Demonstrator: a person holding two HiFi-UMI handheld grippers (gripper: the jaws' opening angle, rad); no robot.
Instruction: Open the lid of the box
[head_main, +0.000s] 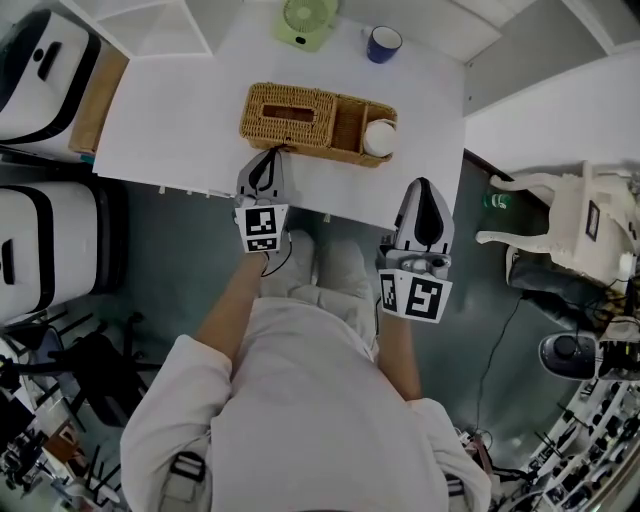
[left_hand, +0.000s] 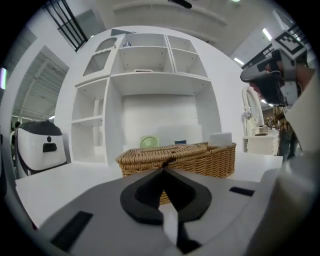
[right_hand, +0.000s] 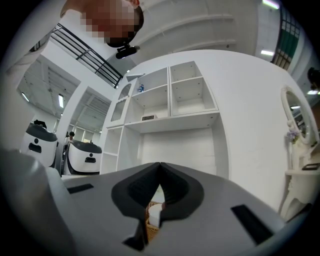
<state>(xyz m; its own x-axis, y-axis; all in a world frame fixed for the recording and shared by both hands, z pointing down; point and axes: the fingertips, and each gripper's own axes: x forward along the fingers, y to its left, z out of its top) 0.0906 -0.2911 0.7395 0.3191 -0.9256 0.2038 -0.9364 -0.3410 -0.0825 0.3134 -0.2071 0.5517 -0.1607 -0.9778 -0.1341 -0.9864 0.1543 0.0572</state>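
A wicker box lies on the white table; its woven lid covers the left part and lies flat. The right compartment is open and holds a white round thing. My left gripper points at the lid's front left corner, close to it, with the jaws shut and nothing between them. In the left gripper view the box lies just beyond the shut tips of the left gripper. My right gripper hangs over the table's front edge, right of the box, also shut and empty.
A green fan and a blue mug stand behind the box. A white shelf unit rises at the table's back. White rounded machines stand at the left, and white furniture on the floor at the right.
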